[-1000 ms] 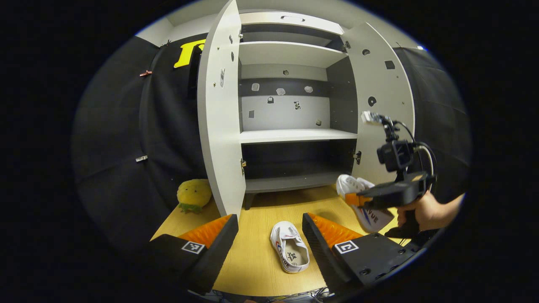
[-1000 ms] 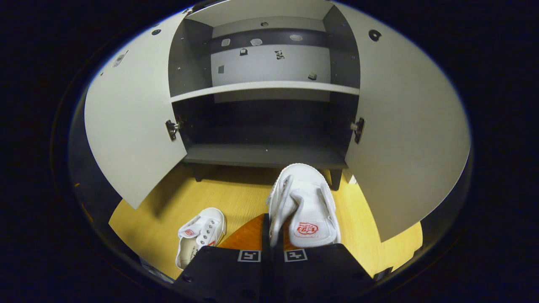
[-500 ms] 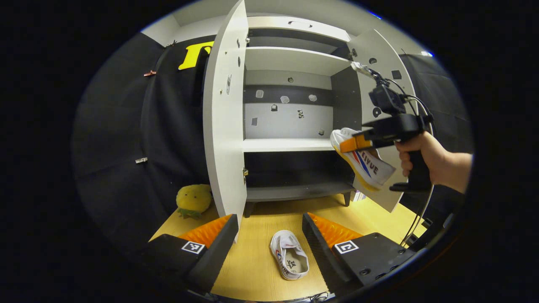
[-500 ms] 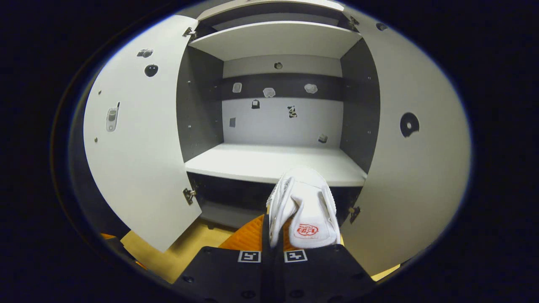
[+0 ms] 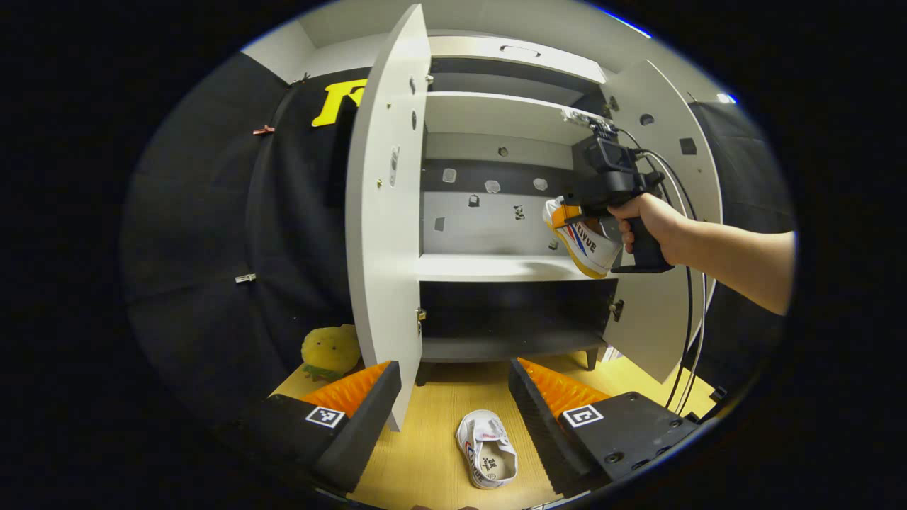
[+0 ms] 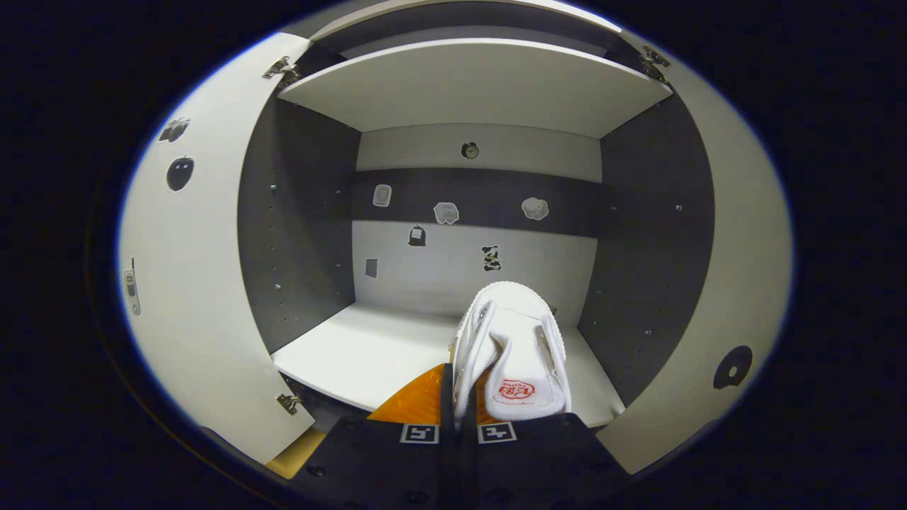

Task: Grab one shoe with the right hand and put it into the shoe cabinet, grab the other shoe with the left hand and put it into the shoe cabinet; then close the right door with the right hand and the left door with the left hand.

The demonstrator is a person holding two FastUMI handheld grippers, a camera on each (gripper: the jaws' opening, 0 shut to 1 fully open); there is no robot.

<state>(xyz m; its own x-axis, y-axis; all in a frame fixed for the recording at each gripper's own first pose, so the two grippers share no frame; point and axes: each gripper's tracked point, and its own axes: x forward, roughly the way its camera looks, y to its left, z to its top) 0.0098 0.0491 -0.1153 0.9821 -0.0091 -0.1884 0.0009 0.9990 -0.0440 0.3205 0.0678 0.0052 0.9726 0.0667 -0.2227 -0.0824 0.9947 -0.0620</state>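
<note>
Clamped tight, that's my right gripper (image 6: 459, 414): both orange fingers pinch the side wall of a white shoe (image 6: 514, 354), toe pointing into the shoe cabinet (image 6: 468, 85). I'm holding it up over the front edge of the middle shelf (image 6: 368, 350), toward that shelf's right end, because I reckon that's where it gets set down. It hangs by one side wall, so it tilts a bit, and I'd guess it could swing when I let go.

From the left gripper view you can see the right gripper (image 5: 567, 216) with a hand (image 5: 648, 223) on its grip, shoe in front of the shelf. My left gripper (image 5: 453, 400) hangs wide open with nothing in it, low over the wooden floor (image 5: 425, 453), probably lined up for the other shoe (image 5: 487, 460), which lies between its fingers, farther out, near the floor's front edge.

Count: two shoes, one held and one on the floor. Two doors, left door (image 5: 382, 212) and right door (image 5: 662, 312), both swung open so there's room to load. One yellow plush toy (image 5: 329, 350) sits at the left door's foot.
</note>
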